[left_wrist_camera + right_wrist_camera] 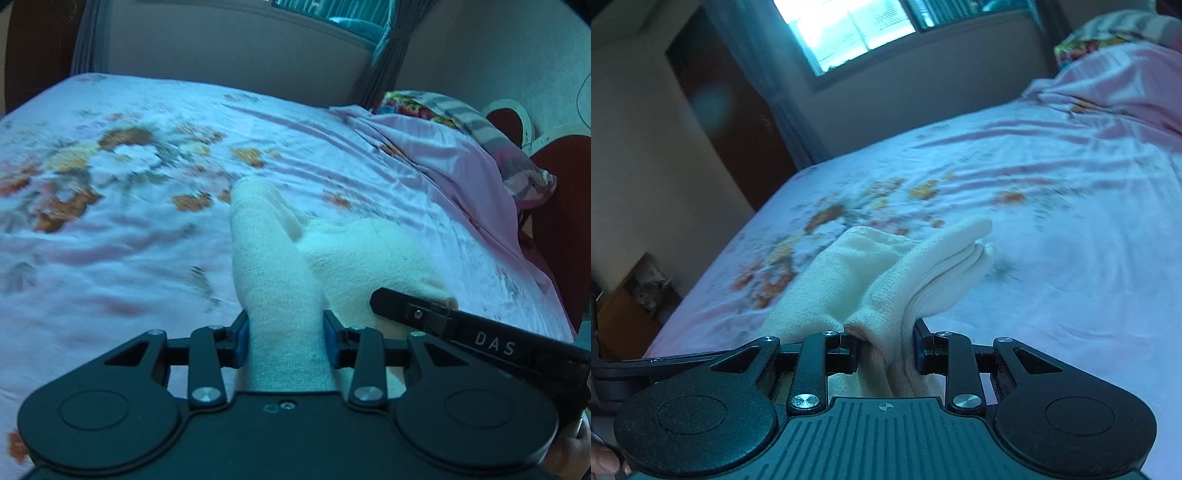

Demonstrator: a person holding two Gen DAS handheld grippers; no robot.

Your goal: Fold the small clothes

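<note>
**Two grips on one soft knit, lifted clear of the bed**

We start with the bed (129, 240), whose pink floral sheet lies rumpled under us, with a heap of pink bedding (443, 155) and a striped pillow (480, 122) piled towards its far corner. Above the sheet we carry the cream knit garment (280, 280), which looks like a thick sock or a pair of them; we cannot tell which. It hangs between our two tools, its free end pointing out over the flowers.

Our left gripper (287, 341) is clamped on a thick band of the knit, blue pads pressing both sides. Our right gripper (886, 349) pinches a bunched stack of layers at its edge.

The risks, as we judge them: the right pinch holds several layers by the edge, so an inner layer could slide out and spoil the fold. Pulling the hands apart would stretch the knit or strip it from one grip. The two tools sit close, so they may knock together. The wrinkled sheet could snag the loose end on laying down.
</note>
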